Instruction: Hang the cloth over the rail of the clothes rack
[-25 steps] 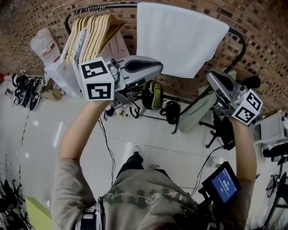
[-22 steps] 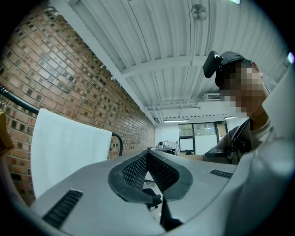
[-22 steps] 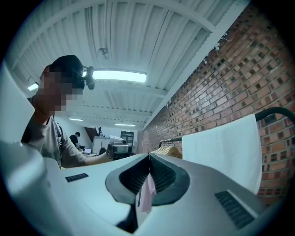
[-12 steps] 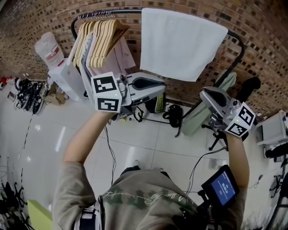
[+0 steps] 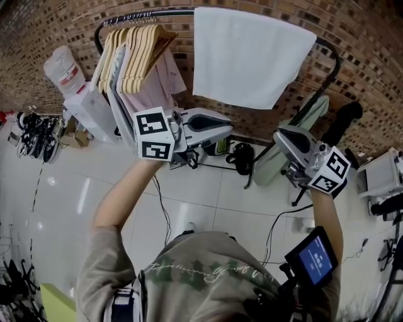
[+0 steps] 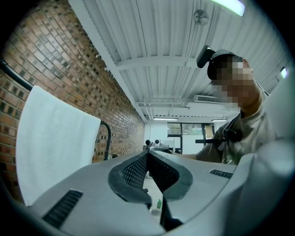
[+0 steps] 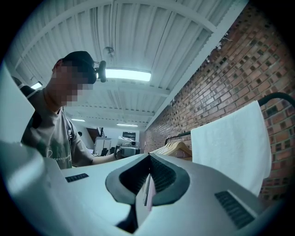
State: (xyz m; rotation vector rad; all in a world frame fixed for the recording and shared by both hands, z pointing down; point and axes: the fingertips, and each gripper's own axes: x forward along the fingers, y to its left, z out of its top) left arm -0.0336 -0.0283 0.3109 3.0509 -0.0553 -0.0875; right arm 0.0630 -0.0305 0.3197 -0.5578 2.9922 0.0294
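A white cloth (image 5: 252, 53) hangs draped over the black rail (image 5: 157, 12) of the clothes rack, its lower edge free. My left gripper (image 5: 228, 126) is held below the cloth's left part, shut and empty, apart from the cloth. Lower right of the cloth, my right gripper (image 5: 278, 135) is shut with nothing in it. In the left gripper view the cloth (image 6: 50, 143) hangs at the left beside the rail's curved end (image 6: 107, 133), and the left gripper (image 6: 147, 154) has its jaws together. The right gripper view shows the cloth (image 7: 235, 143) at the right beyond the shut right gripper (image 7: 149, 157).
Wooden hangers (image 5: 135, 53) and a pink garment (image 5: 154, 82) crowd the rail's left end. Bags (image 5: 239, 157), cables and a green-covered board (image 5: 277, 157) lie under the rack. A brick wall (image 5: 352, 56) stands behind. A small screen (image 5: 315, 258) hangs at my right side.
Both grippers have dropped away from the hanging cloth and drawn back toward me, still shut. The cloth stays on the rail.
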